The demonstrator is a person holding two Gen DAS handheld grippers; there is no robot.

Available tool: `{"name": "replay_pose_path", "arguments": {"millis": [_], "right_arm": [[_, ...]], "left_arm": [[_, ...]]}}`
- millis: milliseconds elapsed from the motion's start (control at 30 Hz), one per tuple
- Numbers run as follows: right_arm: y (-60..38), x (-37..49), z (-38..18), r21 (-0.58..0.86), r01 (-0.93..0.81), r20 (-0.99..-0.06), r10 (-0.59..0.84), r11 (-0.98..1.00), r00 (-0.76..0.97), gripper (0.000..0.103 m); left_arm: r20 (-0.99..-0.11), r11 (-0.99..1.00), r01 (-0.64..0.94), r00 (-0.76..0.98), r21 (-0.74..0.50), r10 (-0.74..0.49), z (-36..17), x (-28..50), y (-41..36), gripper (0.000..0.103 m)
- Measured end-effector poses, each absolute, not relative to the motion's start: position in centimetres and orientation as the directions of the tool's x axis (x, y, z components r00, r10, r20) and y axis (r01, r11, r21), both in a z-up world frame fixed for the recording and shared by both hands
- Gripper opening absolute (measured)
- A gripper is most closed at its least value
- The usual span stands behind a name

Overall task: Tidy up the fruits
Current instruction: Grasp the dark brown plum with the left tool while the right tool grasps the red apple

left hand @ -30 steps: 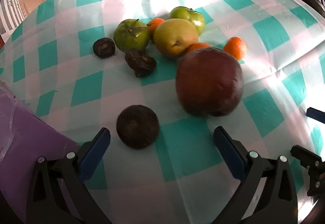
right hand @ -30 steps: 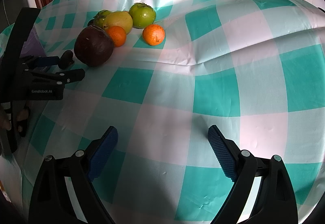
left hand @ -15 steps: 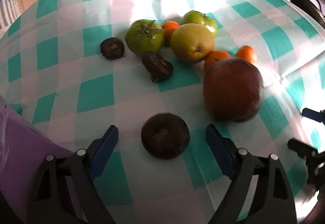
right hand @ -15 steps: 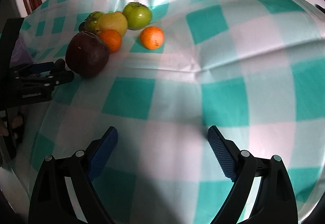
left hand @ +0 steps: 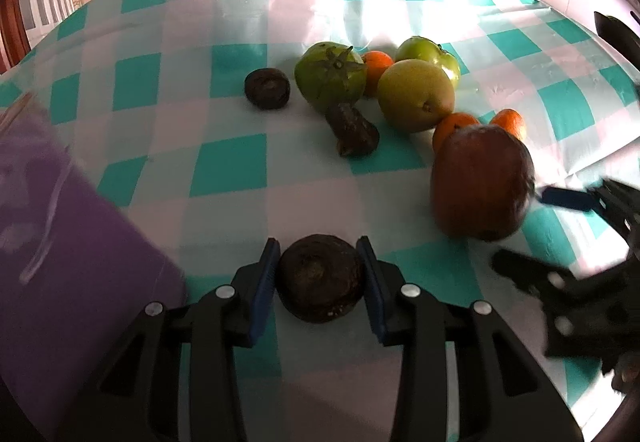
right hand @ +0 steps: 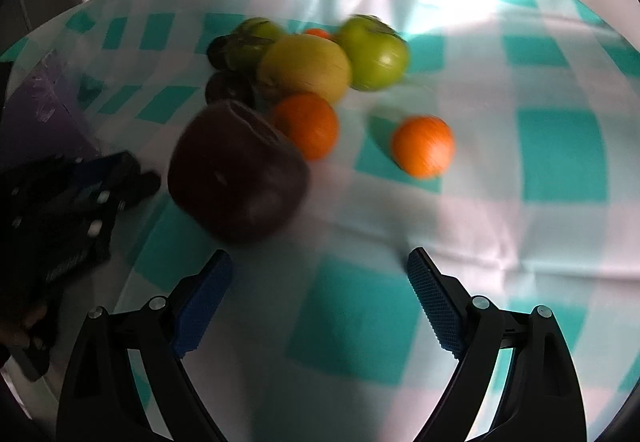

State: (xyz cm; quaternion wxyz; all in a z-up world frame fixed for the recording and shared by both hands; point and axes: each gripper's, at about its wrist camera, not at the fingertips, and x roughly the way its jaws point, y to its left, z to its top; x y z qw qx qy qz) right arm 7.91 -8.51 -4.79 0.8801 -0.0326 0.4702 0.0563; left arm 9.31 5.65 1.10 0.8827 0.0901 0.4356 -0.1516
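At the bottom of the left wrist view, the left gripper (left hand: 320,278) had its blue pads pressed against either side of a small dark brown fruit (left hand: 320,278), round and rough-skinned, which sat on the checked tablecloth (left hand: 228,165). The clamp across its widest part looked meant to carry it off to its own group, perhaps toward the purple bag (left hand: 60,242) lying along the left edge of the frame.

In the right wrist view, the right gripper (right hand: 320,302) pointed down over bare cloth at the bottom of the frame with its fingers wide apart and nothing between them, aimed toward the large dark red fruit (right hand: 238,171) just above; it was likely lining up for that one.

Farther up the left view, that big red fruit (left hand: 480,181) stood at the right, touching two small oranges (left hand: 454,125). Beyond lay a second dark fruit (left hand: 352,129) on its side, then a yellow-green pear-like fruit (left hand: 416,93), two green tomatoes (left hand: 330,75), another orange (left hand: 376,63) and a third dark fruit (left hand: 267,87) set slightly apart to the left. The kinds were still mixed in one loose cluster.
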Motion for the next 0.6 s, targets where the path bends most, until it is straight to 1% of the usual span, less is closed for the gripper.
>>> {"name": "replay_pose_path", "arguments": {"millis": [100,233,267,333,433,467,567,600], "right_arm": [[-7.3,9.6,-4.7,-0.023,-0.235,-0.824,0.115,0.972,0.555,0.086],[-5.3,11.3,-4.5,-0.078,-0.348,-0.819,0.139,0.934,0.557,0.085],[-4.6,11.7,-4.4,-0.099,-0.371,-0.817,0.137,0.923,0.56,0.087],[-3.9,12.4,-4.4,-0.108,-0.385,-0.818,0.138,0.917,0.559,0.086],[-3.8,12.8,-4.2,-0.108,-0.389,-0.819,0.14,0.915,0.557,0.081],[-3.6,12.7,-4.2,-0.112,-0.392,-0.818,0.14,0.913,0.558,0.077],[-4.3,11.3,-4.1,-0.101,-0.414,-0.819,0.161,0.904,0.551,0.059],[-4.5,10.9,-4.1,-0.113,-0.404,-0.82,0.145,0.908,0.554,0.059]], "left_arm": [[-0.796,0.936,0.351,0.574,0.026,-0.193,1.2,8.7,6.3,0.04],[-0.796,0.936,0.35,0.574,0.025,-0.193,1.1,9.1,6.1,0.039],[-0.796,0.941,0.338,0.576,0.028,-0.184,1.1,9.3,6.1,0.039],[-0.796,0.943,0.333,0.576,0.023,-0.184,1.1,9.5,6.3,0.04],[-0.796,0.942,0.334,0.577,0.028,-0.181,1.1,9.5,6.3,0.04],[-0.796,0.942,0.334,0.578,0.029,-0.18,1.1,9.5,6.3,0.04],[-0.798,0.946,0.323,0.578,0.029,-0.172,1.1,9.5,6.2,0.04],[-0.802,0.948,0.318,0.573,0.027,-0.17,1.2,9.5,6.2,0.039]]}}
